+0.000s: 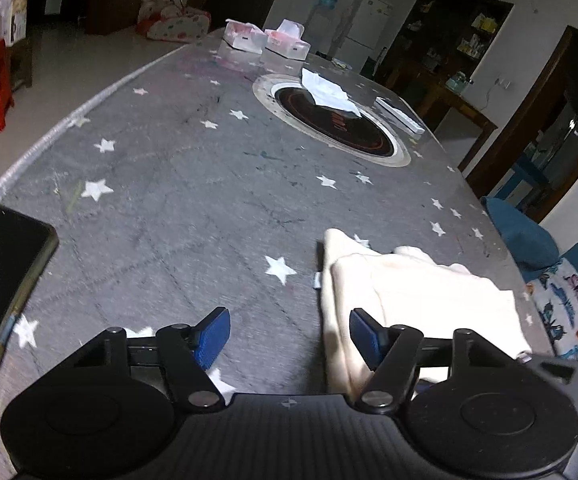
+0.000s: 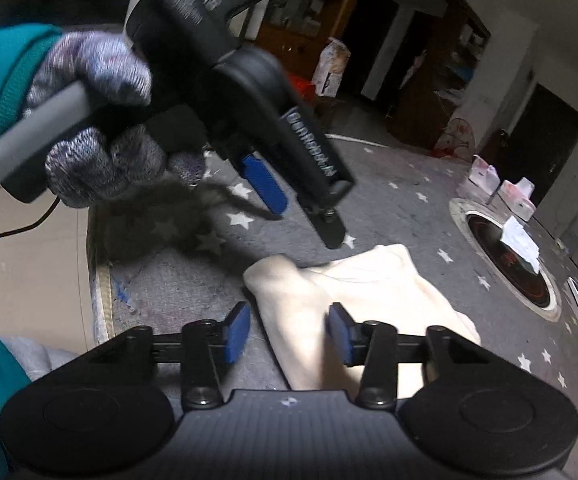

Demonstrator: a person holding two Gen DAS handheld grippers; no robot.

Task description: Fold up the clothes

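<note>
cream garment [image 2: 369,292]: soft, light, limp | lies folded near round hotplate [image 2: 509,256] | grip layered edge | left gripper [image 1: 289,332], right gripper [image 2: 287,330]: jaws apart, holding nothing

Cream garment [image 2: 369,292]: near edge hidden behind the right gripper's body.
Phone [image 1: 5,264]: cut off by the left frame edge.
Gloved hand [image 2: 101,128]: motion-blurred.
Butterfly cloth [image 1: 569,312]: cropped at the right edge.

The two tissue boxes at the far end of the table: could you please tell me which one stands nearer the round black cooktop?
The right-hand tissue box, with tissue poking from its top; the other tissue box sits left of it, farther from the cooktop.
</note>
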